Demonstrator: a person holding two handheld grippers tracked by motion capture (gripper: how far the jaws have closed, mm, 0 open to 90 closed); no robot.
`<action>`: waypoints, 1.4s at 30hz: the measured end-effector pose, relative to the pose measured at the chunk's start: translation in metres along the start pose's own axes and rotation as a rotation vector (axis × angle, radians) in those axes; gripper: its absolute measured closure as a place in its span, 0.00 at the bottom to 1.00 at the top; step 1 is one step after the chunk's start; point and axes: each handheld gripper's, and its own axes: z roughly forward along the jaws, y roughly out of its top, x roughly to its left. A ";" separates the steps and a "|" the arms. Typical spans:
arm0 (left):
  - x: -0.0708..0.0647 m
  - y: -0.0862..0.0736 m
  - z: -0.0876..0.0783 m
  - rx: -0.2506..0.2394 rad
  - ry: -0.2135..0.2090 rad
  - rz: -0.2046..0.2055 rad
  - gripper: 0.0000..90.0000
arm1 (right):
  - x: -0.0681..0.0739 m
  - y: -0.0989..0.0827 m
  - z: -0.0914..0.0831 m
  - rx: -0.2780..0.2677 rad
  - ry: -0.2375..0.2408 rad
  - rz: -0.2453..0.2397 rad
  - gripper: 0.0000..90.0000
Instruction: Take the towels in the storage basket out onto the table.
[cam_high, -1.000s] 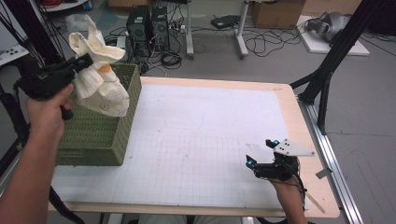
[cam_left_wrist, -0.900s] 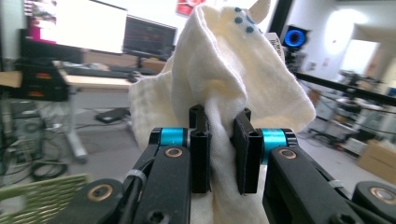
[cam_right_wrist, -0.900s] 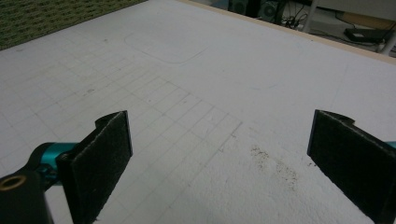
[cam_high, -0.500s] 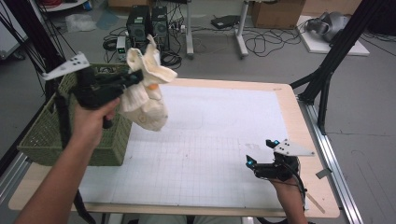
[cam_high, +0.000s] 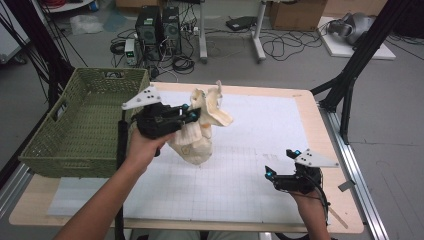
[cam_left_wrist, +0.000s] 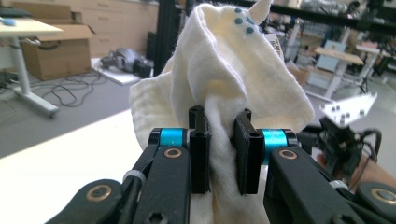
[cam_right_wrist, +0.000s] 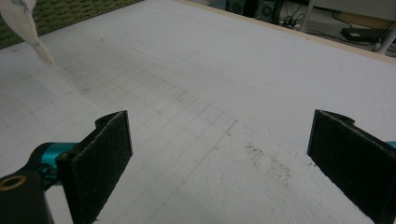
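Above the table (cam_high: 260, 200), cream cloth (cam_high: 200, 135) bunched, pinched in left claw (cam_high: 192, 116)

Your right gripper (cam_right_wrist: 219, 158) holds its jaws wide apart over the gridded mat (cam_right_wrist: 224, 84); a cloth tip (cam_right_wrist: 28, 32) hangs far ahead, left of them.

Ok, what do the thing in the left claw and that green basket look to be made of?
The cream cloth looks like soft woven cotton, matte and slightly fuzzy: it bunches into loose folds where the left claw pinches it, and carries small blue dots near the top. The green basket looks like woven plastic or dyed wicker: a regular weave with cut-out handles. Which of the two is unclear.
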 end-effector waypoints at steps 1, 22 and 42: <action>-0.001 -0.003 0.004 0.004 -0.004 0.003 0.87 | 0.000 0.000 0.000 0.001 -0.001 0.002 0.06; -0.012 -0.085 0.073 0.087 -0.169 -0.158 0.84 | -0.002 -0.002 0.000 0.007 -0.009 0.006 0.06; 0.043 -0.130 0.042 0.324 0.281 -0.103 0.46 | -0.004 -0.006 0.001 0.023 -0.016 0.005 0.06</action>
